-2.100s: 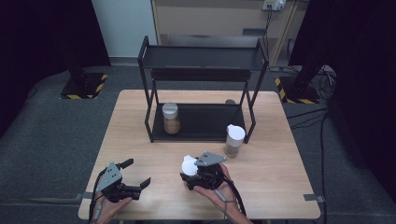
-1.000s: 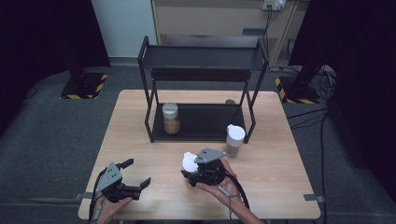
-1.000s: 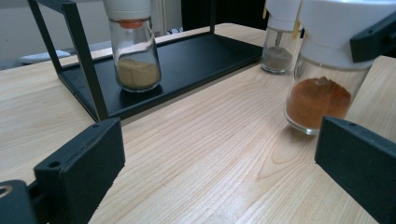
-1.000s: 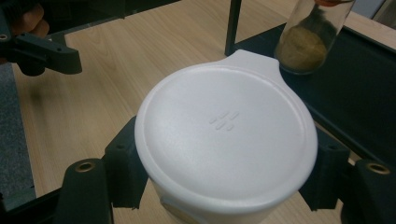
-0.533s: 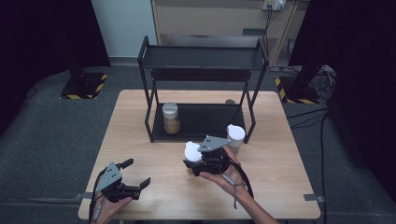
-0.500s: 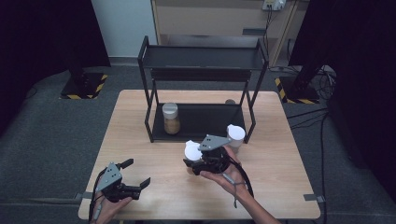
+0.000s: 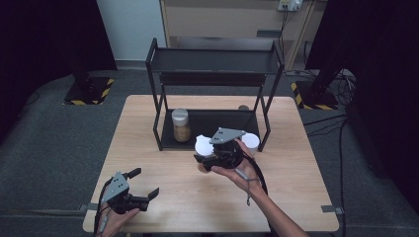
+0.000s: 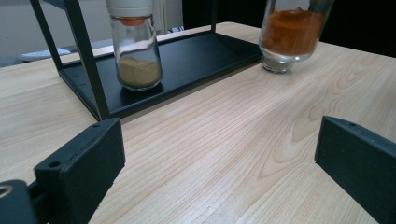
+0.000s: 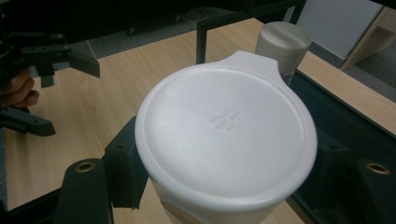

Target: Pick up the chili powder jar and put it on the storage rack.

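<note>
My right gripper (image 7: 206, 157) is shut on a jar just under its white lid (image 7: 203, 144), held above the table in front of the black rack (image 7: 212, 61). The right gripper view has that lid (image 9: 226, 140) large and tilted toward the camera, a black finger (image 9: 122, 163) at each side. My left gripper (image 7: 144, 182) rests open near the table's front left corner, nothing between its jaws (image 8: 219, 158). A glass jar of tan powder (image 7: 181, 124) stands on the rack's lower shelf. A leaning jar of orange powder (image 8: 292, 35) may be the held one; I cannot tell.
A second white-lidded jar (image 7: 252, 141) stands on the wooden table (image 7: 296, 197) by the rack's right front leg (image 7: 263, 133). The rack's upper shelf is bare. Dark floor surrounds the table.
My right gripper has risen and moved away from the front edge toward the rack, carrying the white-lidded jar. The left gripper has stayed where it was.
</note>
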`<action>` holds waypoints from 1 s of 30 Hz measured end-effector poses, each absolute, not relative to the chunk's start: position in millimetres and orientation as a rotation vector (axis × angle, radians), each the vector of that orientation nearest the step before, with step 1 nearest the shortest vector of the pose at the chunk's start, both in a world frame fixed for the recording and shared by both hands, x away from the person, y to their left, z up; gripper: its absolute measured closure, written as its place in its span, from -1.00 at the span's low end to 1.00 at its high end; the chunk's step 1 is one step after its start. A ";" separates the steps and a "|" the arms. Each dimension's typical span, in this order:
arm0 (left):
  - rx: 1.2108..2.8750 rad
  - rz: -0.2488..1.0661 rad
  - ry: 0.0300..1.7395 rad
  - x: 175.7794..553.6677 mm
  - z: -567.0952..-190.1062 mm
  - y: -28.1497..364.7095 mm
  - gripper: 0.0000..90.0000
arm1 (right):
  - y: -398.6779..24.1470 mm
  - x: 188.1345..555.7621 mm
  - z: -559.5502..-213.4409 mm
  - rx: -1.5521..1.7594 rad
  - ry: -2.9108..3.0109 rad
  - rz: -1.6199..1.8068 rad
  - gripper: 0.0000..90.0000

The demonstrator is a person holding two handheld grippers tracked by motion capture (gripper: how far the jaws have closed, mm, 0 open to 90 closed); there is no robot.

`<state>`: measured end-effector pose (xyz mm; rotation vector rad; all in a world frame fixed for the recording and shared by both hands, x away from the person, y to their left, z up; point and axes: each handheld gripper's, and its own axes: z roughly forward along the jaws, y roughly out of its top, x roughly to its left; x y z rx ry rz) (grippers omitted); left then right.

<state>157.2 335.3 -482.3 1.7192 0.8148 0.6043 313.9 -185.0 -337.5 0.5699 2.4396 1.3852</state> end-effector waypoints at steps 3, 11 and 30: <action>1.718 0.604 0.815 157.3 -482.5 335.4 -0.99 | -181.7 319.3 -333.5 0.571 2.438 1.377 -0.31; 1.713 0.599 0.819 157.5 -483.1 335.7 -0.99 | -173.8 335.7 -328.1 0.591 2.427 1.359 -0.31; 1.717 0.595 0.816 158.5 -483.5 336.5 -0.98 | -155.4 372.5 -333.0 0.697 2.384 1.324 -0.31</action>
